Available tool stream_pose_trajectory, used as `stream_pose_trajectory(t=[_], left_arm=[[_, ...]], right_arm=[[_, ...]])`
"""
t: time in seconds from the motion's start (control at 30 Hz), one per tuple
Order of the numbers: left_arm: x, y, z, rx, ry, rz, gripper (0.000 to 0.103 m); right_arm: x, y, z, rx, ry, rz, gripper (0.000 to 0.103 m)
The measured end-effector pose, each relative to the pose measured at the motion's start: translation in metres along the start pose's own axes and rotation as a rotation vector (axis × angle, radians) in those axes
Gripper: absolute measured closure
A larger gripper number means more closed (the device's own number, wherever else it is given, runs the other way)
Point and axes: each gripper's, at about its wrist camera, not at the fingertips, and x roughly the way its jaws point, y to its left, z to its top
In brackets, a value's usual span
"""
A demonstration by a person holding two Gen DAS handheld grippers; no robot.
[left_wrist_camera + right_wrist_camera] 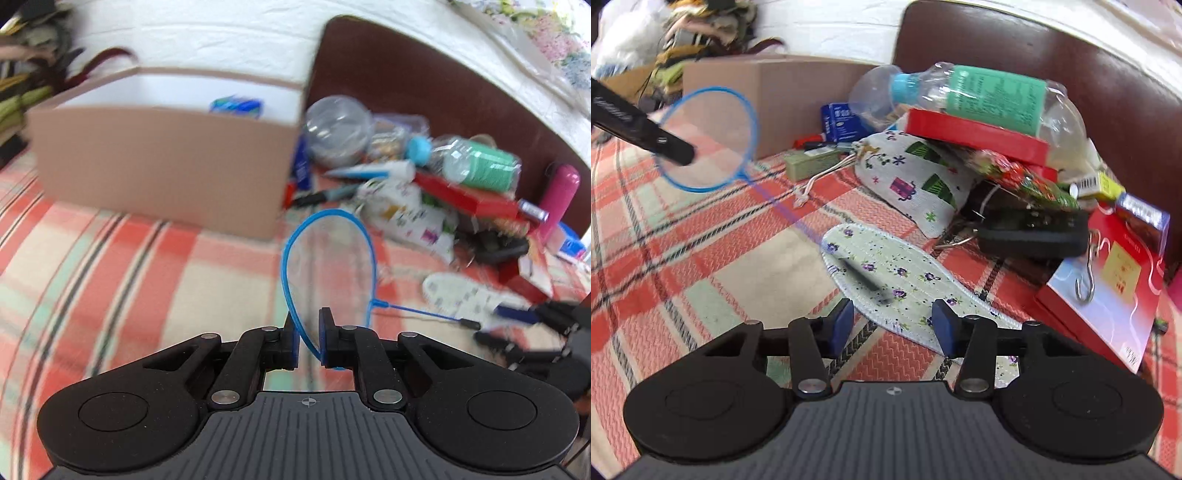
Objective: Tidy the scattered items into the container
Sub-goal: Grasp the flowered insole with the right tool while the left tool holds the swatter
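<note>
My left gripper (307,321) is shut on the thin rim of a small blue racket (284,258) and holds it off the plaid blanket, its hoop upright in front of the cardboard box (159,166). The right wrist view shows the same racket (753,122) at the left, with one black finger of the left gripper (646,129) across it. My right gripper (892,314) stands open low over the near end of a floral insole (905,266) that lies flat on the blanket. Its pads do not press on the insole. The box (798,96) holds a blue packet (236,105).
A pile lies right of the box: a clear bottle with a green label (993,96), a flat red box (975,133), a printed drawstring pouch (916,181), a black device (1034,232), a red card box (1108,288) and a pink bottle (557,199). A brown headboard (1071,48) stands behind.
</note>
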Motion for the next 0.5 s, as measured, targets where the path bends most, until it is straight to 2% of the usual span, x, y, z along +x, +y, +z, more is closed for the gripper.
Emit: stream_pose_trajectory(t=[0.1,0.2,0.27,0.3,0.33,0.5], left_arm=[[-0.006,0.014,-0.010,-0.040,0.016,0.019,0.096],[-0.005,0.021,-0.015,-0.068,0.024,0.013,0.095],[-0.002,0.021,-0.015,-0.068,0.023,0.013,0.088],[0.000,0.021,-0.015,-0.066,0.022,0.012,0.082],[0.001,0.020,-0.016,-0.064,0.022,0.010,0.072],[0.005,0.016,-0.015,-0.056,0.022,0.011,0.070]], right_arm=[[-0.008,0.007,-0.004,-0.110,0.012,-0.024,0.051],[-0.011,0.006,-0.006,-0.145,0.027,-0.038,0.049],[-0.007,0.004,-0.005,-0.135,0.028,-0.051,0.045],[-0.003,0.003,-0.004,-0.124,0.024,-0.053,0.045],[0.001,0.002,-0.003,-0.113,0.019,-0.053,0.045],[0.017,-0.003,0.004,-0.040,-0.013,-0.051,0.044]])
